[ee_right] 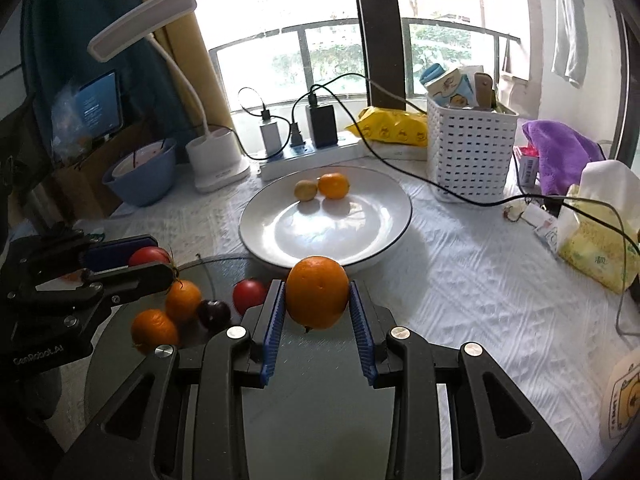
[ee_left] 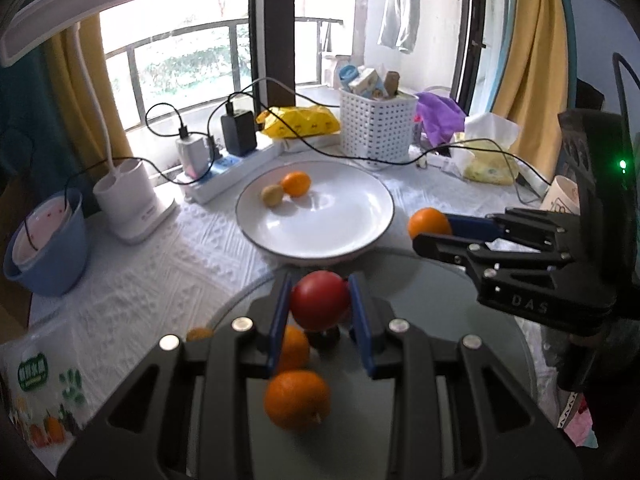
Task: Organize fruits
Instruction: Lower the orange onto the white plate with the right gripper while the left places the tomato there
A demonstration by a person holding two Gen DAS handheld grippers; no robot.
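Grey round mat (ee_right: 320,408) on white tablecloth (ee_right: 460,280), window (ee_right: 320,8) behind.

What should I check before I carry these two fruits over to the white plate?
1. Left gripper shut on the red tomato: ok.
2. Right gripper shut on the orange: ok.
3. Bare space on the white plate: ok.
4. Fruit already on the plate sits at its far side, out of the way: ok.
5. Black cable clear of the plate: ok.
6. Grip firmness: cannot tell.
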